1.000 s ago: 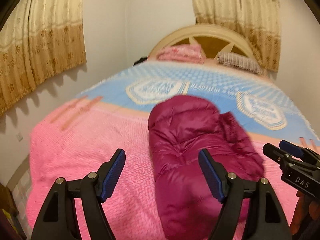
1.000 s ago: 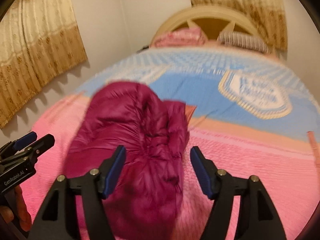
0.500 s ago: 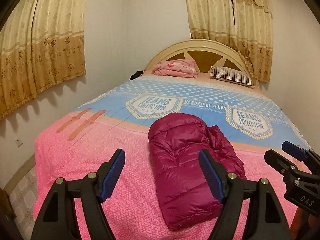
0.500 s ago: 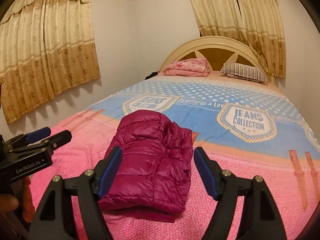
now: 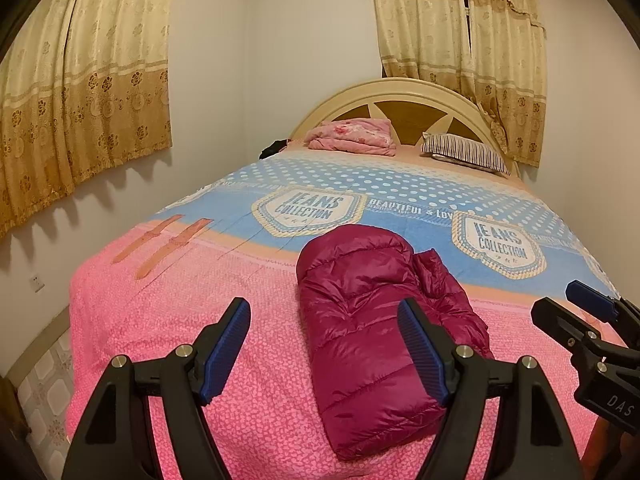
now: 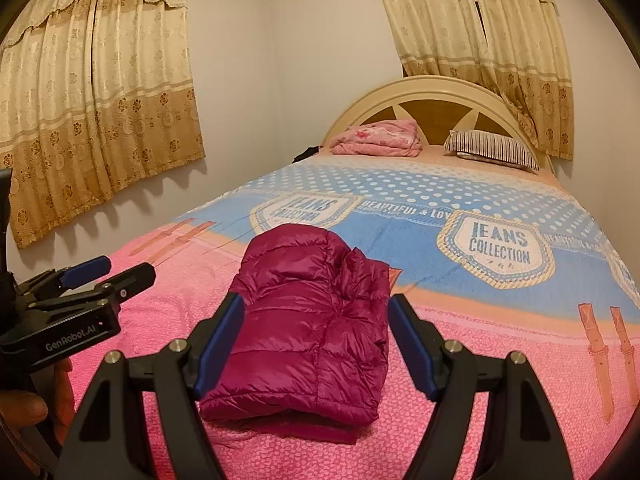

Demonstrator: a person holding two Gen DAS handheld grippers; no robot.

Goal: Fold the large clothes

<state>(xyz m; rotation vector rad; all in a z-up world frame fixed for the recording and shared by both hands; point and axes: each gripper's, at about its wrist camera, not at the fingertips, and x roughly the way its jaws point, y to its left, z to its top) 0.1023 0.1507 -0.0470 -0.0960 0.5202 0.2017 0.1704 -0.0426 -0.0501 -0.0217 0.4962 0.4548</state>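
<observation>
A magenta puffer jacket (image 5: 360, 320) lies folded into a compact bundle on the pink end of the bed cover (image 5: 160, 320). My left gripper (image 5: 322, 308) hovers open in front of the bundle's left side, touching nothing. In the right wrist view the same jacket (image 6: 312, 340) sits beyond my right gripper (image 6: 316, 300), whose blue pads stand apart with nothing pressed between them. Each gripper also shows in the other's view: the right gripper (image 5: 560, 300) at the right edge, the left gripper (image 6: 128, 266) at the left edge, held by a hand (image 6: 20, 404).
A folded pink blanket (image 5: 352, 136) and a striped pillow (image 5: 464, 152) rest by the cream headboard (image 5: 400, 96). A dark item (image 5: 274, 148) lies at the bed's far left corner. Curtains (image 5: 80, 80) hang along the left wall, close to the bed's side.
Both grippers have drawn back and risen from the jacket, which now lies farther ahead, released on the bed. The right jaws stand slightly wider. Nothing has shifted over the last half second.
</observation>
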